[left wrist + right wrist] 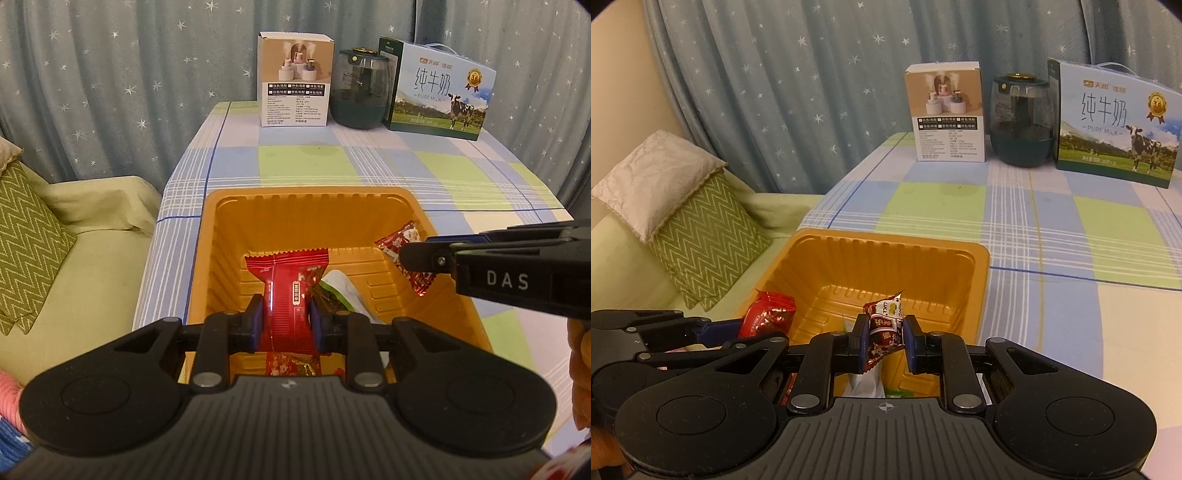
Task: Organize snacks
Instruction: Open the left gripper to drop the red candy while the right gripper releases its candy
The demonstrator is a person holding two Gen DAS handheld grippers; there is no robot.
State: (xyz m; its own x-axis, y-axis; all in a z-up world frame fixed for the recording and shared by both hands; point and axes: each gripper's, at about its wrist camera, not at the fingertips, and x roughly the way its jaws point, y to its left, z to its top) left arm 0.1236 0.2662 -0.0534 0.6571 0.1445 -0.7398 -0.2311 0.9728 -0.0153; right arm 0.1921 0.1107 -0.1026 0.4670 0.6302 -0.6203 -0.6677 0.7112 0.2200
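An orange plastic tray [314, 199] sits on the checked tablecloth near the table's front left corner; it also shows in the right wrist view [886, 243]. My left gripper [286, 321] is shut on a red snack packet [286, 291] and holds it over the tray. My right gripper [886, 338] is shut on a small red-and-white candy packet [884, 325], also over the tray. That gripper [424, 258] and its candy [400, 240] show at the right in the left wrist view. The left gripper's red packet [766, 314] shows at the left in the right wrist view. A green-and-white packet [343, 291] lies in the tray.
At the table's far edge stand a beige product box [295, 79], a dark green glass jar [360, 88] and a pure milk carton [439, 88]. A sofa with a green zigzag cushion [705, 229] lies left of the table. Star-patterned curtains hang behind.
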